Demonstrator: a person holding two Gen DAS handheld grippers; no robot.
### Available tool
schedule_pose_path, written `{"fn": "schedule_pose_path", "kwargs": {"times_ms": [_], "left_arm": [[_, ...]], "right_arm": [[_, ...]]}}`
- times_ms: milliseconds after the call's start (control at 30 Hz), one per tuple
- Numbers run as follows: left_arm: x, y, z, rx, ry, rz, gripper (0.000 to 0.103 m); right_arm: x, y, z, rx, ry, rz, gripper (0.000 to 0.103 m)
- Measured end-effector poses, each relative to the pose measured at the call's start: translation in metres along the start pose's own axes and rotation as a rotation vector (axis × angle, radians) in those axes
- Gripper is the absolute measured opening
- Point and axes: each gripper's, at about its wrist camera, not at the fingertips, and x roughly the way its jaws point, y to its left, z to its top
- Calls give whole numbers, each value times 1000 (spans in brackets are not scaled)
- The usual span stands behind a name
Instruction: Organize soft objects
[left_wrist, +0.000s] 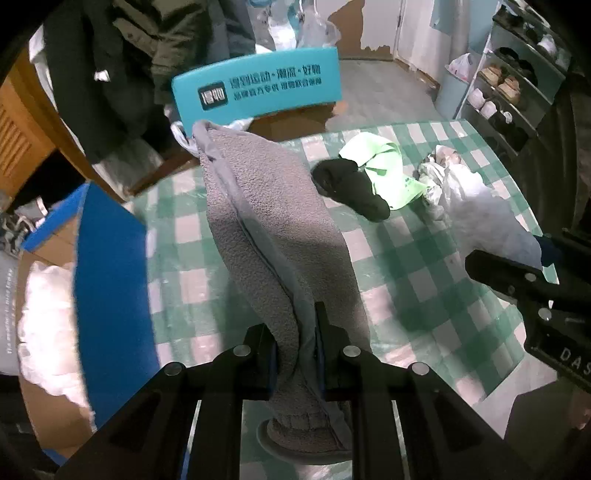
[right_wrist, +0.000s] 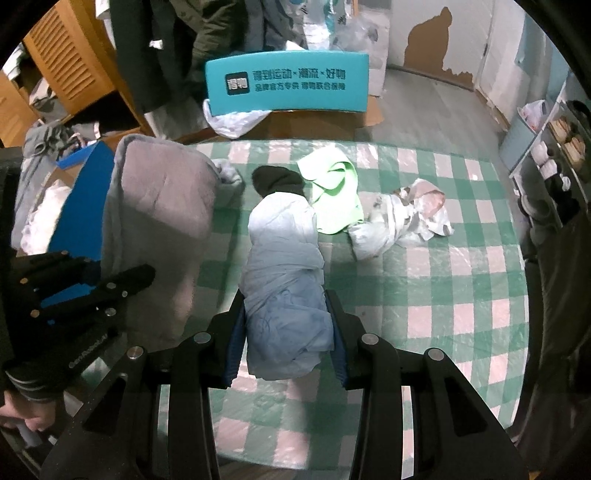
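Note:
My left gripper (left_wrist: 297, 354) is shut on a grey fleece cloth (left_wrist: 273, 221) and holds it up above the checked table; the cloth also shows at the left of the right wrist view (right_wrist: 159, 206). My right gripper (right_wrist: 286, 332) is shut on a pale blue cloth bundle (right_wrist: 284, 266), which also shows in the left wrist view (left_wrist: 491, 221). On the table lie a black sock (right_wrist: 277, 181), a light green cloth (right_wrist: 332, 192) and a patterned white cloth (right_wrist: 406, 214).
A cardboard box with a blue flap (left_wrist: 110, 280) and white stuffing (left_wrist: 44, 325) stands at the table's left. A teal chair back (right_wrist: 288, 86) is behind the table. Shoe shelves (left_wrist: 509, 85) stand at the right. The table has a green-and-white checked cover (right_wrist: 443, 295).

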Motion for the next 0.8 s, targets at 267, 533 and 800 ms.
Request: {"fn": "schedule_pose_path", "kwargs": {"times_ms": [267, 533, 800], "left_arm": [[-32, 17, -10, 1, -58, 24, 16], [-55, 36, -16, -16, -105, 49, 16], [-79, 57, -20, -40, -150, 71, 16]], "right_arm": [[-19, 23, 4, -29, -37, 29, 38], [-30, 45, 9, -57, -69, 53, 37], [-38, 67, 18, -82, -91, 84, 37]]}}
